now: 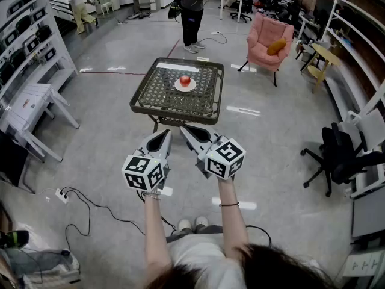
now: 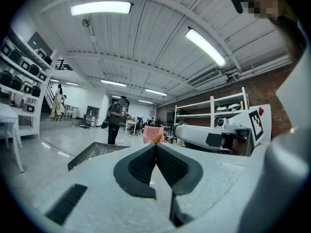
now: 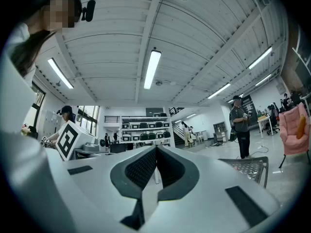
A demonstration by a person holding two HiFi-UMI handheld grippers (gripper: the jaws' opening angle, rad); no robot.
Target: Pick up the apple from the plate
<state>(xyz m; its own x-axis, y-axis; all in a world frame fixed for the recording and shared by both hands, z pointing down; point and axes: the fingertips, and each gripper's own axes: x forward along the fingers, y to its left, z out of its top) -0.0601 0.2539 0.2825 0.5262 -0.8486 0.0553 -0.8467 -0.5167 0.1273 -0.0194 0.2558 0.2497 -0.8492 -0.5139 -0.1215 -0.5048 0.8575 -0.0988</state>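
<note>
The apple [image 1: 185,80] sits on a white plate [image 1: 178,87] slightly toward the far side of a dark mesh table [image 1: 157,93], in the middle of the open floor. It looks round with no long axis, so no side suits a grip better than another. Whether a stem stands up is too small to tell.

Both grippers are held out on the near side of the table, short of its near edge and well apart from the apple. The left gripper [image 1: 166,132] is a little left of the apple's line and angles toward the far right. The right gripper [image 1: 183,127] has its tip almost straight in line with the apple and angles toward the far left. By my reading the right one is slightly nearer.

In its own view the left gripper [image 2: 156,145] has its jaws pressed together with nothing between them. The right gripper [image 3: 156,149] shows the same: tips meeting, empty. In both views the table shows only as a mesh edge and the apple cannot be made out.

The next move probably calls for a reach far forward over the near edge, with the jaws spread before they arrive.
</note>
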